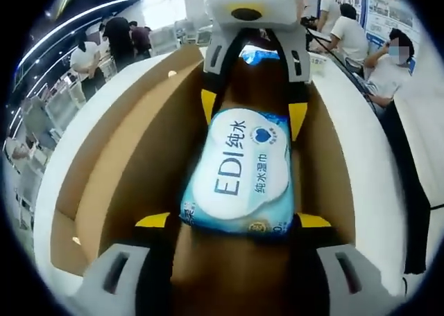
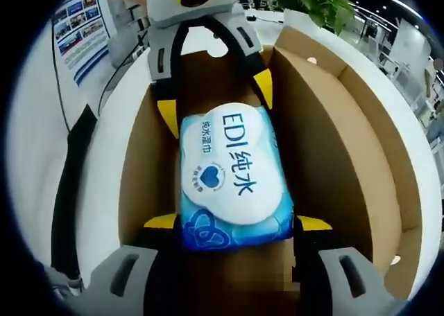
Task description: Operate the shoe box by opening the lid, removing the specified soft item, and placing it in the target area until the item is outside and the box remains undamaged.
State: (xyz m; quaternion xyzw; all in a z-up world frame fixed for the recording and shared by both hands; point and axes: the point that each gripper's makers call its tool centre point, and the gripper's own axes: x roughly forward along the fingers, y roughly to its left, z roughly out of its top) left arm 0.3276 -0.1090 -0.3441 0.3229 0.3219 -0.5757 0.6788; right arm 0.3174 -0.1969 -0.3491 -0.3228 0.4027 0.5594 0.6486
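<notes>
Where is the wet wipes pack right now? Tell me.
In both views the wet wipes pack sits inside the open cardboard box, gripped at opposite ends between the left tongs and right tongs.

Left gripper view: looks close along its own jaws into the open shoe box (image 1: 139,170), facing the right claw (image 1: 253,98).
Right gripper view: opposite end, equally close, facing the left claw (image 2: 215,87).
Shared: wipes pack (image 1: 239,174) and box interior.

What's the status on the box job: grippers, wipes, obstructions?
Left gripper and right gripper each clamp one end of the wet wipes pack, inside the open shoe box. Nothing blocking.
</notes>
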